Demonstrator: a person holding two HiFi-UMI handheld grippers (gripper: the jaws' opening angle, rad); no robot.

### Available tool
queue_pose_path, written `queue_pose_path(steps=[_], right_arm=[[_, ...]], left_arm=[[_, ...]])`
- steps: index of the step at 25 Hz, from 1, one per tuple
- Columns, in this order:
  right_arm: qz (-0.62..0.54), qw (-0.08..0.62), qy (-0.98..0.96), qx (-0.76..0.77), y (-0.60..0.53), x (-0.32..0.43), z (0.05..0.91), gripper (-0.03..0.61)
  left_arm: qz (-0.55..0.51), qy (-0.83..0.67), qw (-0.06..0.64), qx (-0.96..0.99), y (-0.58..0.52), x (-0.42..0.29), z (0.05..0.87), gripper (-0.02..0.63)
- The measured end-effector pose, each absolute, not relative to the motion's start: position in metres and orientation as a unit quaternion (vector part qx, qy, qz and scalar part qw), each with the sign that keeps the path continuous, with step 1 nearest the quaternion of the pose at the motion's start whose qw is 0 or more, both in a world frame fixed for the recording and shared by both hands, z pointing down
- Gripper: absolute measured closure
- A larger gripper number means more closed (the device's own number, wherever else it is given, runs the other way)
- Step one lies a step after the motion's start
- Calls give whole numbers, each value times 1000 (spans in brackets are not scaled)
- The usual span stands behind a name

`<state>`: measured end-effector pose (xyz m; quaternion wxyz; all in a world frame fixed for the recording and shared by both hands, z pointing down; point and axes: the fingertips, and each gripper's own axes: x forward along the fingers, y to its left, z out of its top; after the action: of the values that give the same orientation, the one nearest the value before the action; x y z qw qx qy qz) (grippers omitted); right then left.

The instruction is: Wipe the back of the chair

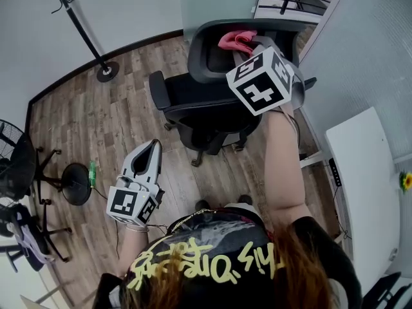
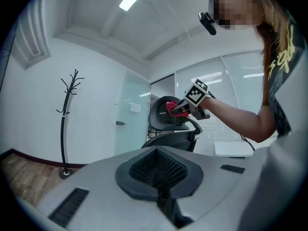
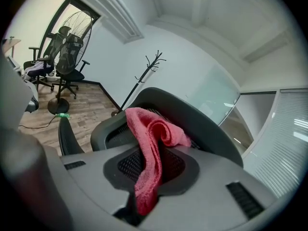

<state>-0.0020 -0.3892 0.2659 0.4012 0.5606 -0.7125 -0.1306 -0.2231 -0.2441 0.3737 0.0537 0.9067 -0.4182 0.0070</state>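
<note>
A black office chair stands ahead of me, its curved backrest facing me. My right gripper is shut on a pink-red cloth and holds it against the upper part of the backrest. In the right gripper view the cloth hangs folded from the shut jaws, with the backrest rim just beyond. My left gripper hangs low to the left of the chair, over the wooden floor, shut and holding nothing. The left gripper view shows the chair and the cloth at a distance.
A coat stand rises at the back left. A floor fan, a round black base and other chairs crowd the left edge. A white desk lies to the right, beside a glass wall.
</note>
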Motion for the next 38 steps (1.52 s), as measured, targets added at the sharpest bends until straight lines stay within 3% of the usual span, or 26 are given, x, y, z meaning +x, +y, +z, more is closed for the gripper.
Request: queue_pose_path(steps=[11, 17, 27, 38], right_arm=[[-100, 365, -775, 505, -390, -48, 278, 515], [-132, 400, -755, 502, -391, -64, 300, 515], [-134, 355, -767, 517, -385, -75, 290, 515], [-129, 251, -862, 422, -358, -143, 272, 515]], left_arm=[[3, -415, 55, 908, -242, -223, 377, 623], [3, -422, 59, 905, -237, -226, 381, 623], [5, -440, 65, 896, -230, -238, 385, 623], [3, -449, 56, 892, -225, -226, 371, 623]])
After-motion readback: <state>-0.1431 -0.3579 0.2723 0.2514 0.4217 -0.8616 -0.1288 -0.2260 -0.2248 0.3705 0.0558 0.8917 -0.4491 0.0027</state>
